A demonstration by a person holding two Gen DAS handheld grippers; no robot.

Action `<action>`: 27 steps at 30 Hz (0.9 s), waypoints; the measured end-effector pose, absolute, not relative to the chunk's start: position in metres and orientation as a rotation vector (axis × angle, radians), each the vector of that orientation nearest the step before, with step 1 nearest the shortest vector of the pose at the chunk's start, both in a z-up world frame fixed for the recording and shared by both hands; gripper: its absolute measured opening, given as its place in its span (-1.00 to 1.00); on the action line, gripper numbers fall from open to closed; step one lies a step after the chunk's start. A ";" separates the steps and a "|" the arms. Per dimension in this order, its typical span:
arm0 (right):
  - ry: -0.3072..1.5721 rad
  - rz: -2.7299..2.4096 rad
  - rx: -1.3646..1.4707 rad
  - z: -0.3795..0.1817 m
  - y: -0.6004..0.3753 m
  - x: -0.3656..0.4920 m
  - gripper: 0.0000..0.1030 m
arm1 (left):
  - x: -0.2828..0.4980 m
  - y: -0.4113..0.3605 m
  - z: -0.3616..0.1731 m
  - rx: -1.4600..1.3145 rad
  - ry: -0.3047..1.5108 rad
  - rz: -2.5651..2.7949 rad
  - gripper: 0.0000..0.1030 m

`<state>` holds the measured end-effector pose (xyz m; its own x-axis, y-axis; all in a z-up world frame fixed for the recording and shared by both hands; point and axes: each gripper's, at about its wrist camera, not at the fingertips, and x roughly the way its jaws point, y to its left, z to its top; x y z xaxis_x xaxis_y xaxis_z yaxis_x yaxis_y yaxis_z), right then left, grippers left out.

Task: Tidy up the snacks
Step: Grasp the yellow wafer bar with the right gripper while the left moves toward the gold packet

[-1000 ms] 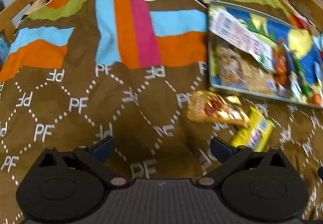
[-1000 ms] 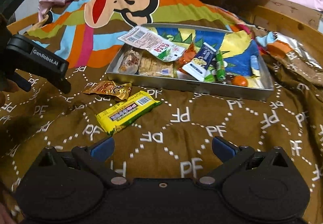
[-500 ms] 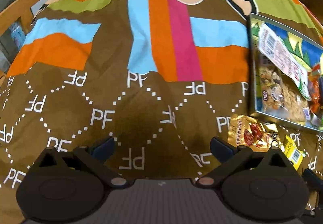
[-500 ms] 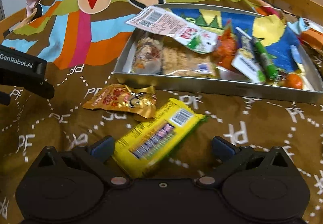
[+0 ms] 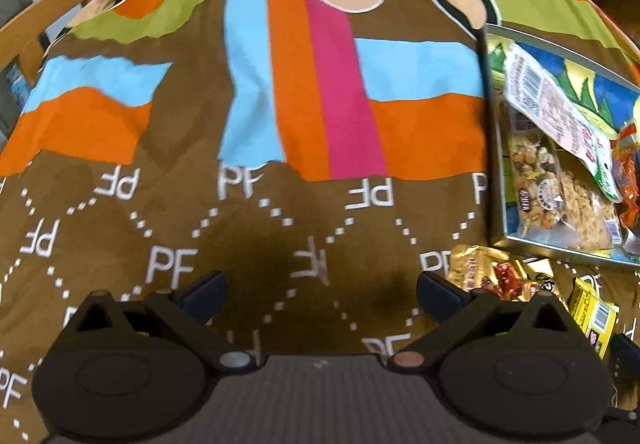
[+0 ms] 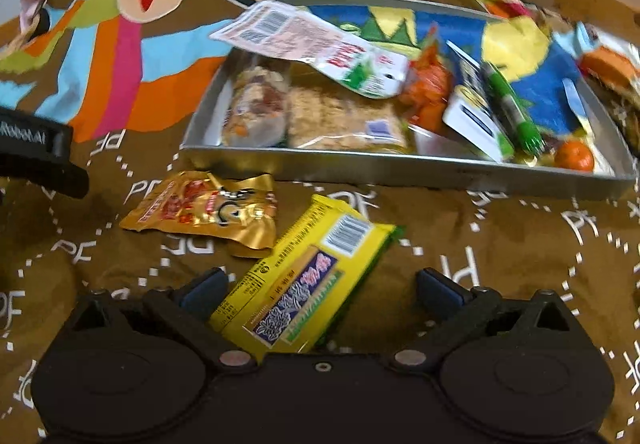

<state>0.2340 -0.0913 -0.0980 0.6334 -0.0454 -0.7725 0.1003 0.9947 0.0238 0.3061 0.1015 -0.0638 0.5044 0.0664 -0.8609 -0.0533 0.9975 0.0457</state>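
Right gripper (image 6: 320,292) is closing in on the yellow snack bar (image 6: 304,284): a second ago the bar was lying well ahead of the fingers, now its near end is sitting between them, jaws wide and not yet touching it as far as the blur allows. The bar is lying diagonally on the brown blanket (image 6: 500,244), just in front of the metal tray (image 6: 400,168), with the gold packet (image 6: 208,208) beside it, corners possibly overlapping. Left gripper (image 5: 320,290) is drifting away over bare blanket, jaws wide, holding nothing; the tray has been sliding toward the right edge of its view. Judgement: the pick of the yellow bar is imminent, two snacks are still waiting outside the tray.
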 end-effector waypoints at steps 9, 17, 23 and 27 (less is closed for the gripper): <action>0.921 -0.009 -0.030 -0.084 -0.133 0.212 0.72 | 0.312 0.094 -0.063 0.018 0.955 -0.102 0.99; 0.887 0.078 0.078 -0.081 -0.157 0.206 0.75 | 0.321 0.084 -0.077 0.132 0.887 -0.402 0.99; 0.876 0.166 -0.020 -0.082 -0.149 0.220 0.79 | 0.318 0.053 -0.085 0.299 0.864 -0.602 0.99; 0.889 0.249 -0.095 -0.084 -0.152 0.226 0.79 | 0.319 0.046 -0.091 0.341 0.905 -0.730 0.99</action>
